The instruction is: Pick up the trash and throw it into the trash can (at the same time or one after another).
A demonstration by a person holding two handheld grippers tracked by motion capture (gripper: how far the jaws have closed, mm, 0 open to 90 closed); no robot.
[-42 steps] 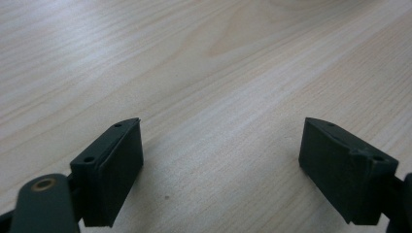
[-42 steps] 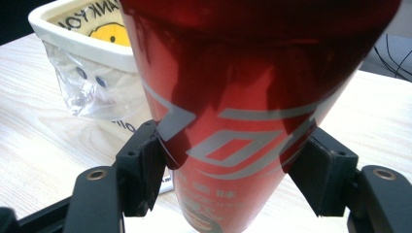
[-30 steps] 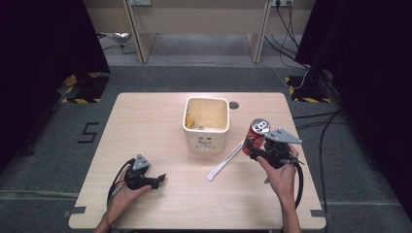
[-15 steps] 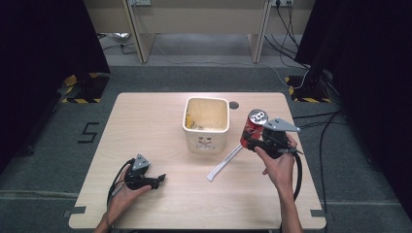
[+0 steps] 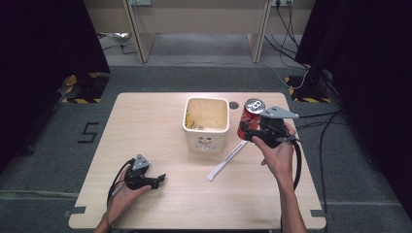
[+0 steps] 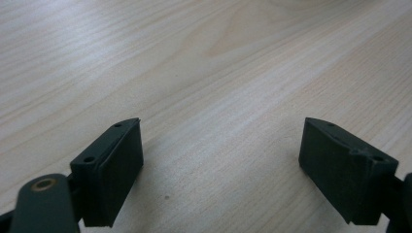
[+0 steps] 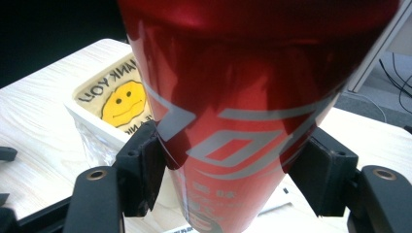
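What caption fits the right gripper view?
Right hand-held gripper clamps a red can beside the smiley bin.

A bin point(image 5: 206, 124) stands near the middle of the table point(image 5: 145, 121), with a can point(image 5: 249, 118) held just to its right, off the tabletop, between the jaws of the right gripper point(image 5: 246, 132). A flat wrapped stick point(image 5: 227, 160) lies on the table in front of the can and to the right of the bin's front corner. The left gripper point(image 5: 158, 180) rests on the tabletop at the near left, well apart from the bin, its jaws wide over bare wood.
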